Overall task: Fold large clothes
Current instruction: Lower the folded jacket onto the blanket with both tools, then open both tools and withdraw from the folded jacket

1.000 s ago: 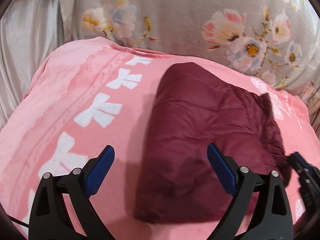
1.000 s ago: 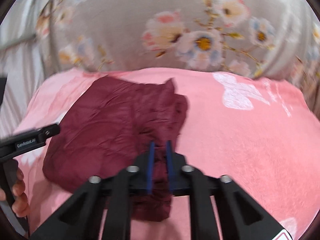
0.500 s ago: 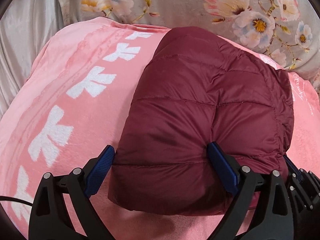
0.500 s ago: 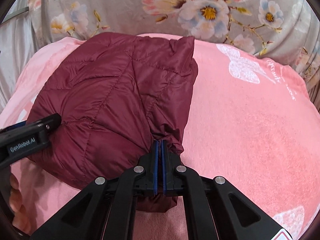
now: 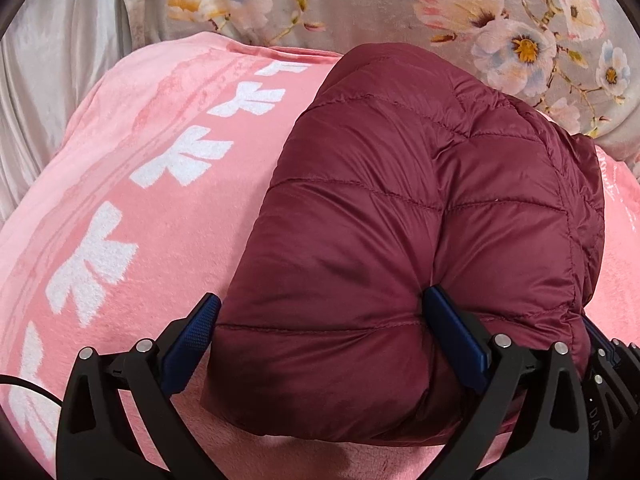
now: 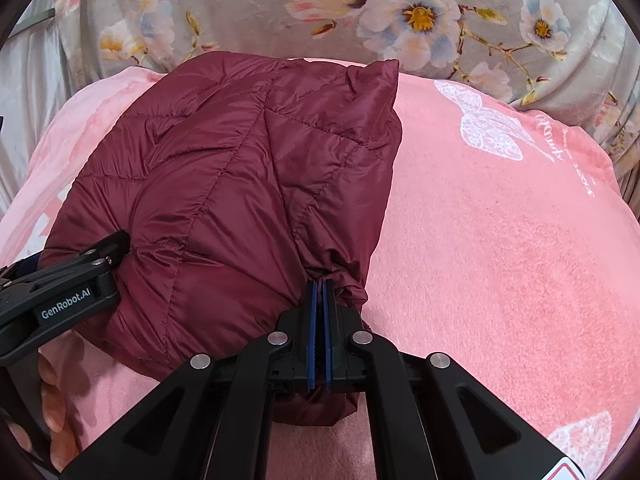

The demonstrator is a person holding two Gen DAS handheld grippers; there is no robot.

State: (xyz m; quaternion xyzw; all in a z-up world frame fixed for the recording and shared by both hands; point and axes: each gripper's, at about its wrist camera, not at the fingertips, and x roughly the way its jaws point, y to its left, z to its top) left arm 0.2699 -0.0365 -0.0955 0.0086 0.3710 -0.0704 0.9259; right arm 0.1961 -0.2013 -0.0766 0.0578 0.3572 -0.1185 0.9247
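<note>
A folded maroon quilted puffer jacket (image 5: 420, 220) lies on a pink blanket (image 5: 120, 200); it also shows in the right wrist view (image 6: 224, 200). My left gripper (image 5: 320, 320) is open wide, its blue pads on either side of the jacket's near left corner, the right pad pressing into the fabric. My right gripper (image 6: 320, 296) is shut on the jacket's near right corner, fabric bunched at the pads. The left gripper (image 6: 64, 280) shows at the left of the right wrist view.
The pink blanket (image 6: 500, 260) has white bow prints and covers the surface. A grey floral cover (image 5: 360, 0) rises behind it. Pale curtain fabric (image 5: 48, 80) hangs at the far left.
Both grippers have moved closer to the jacket, which now fills more of both views. The right gripper's blue pads have closed tight together on the corner.
</note>
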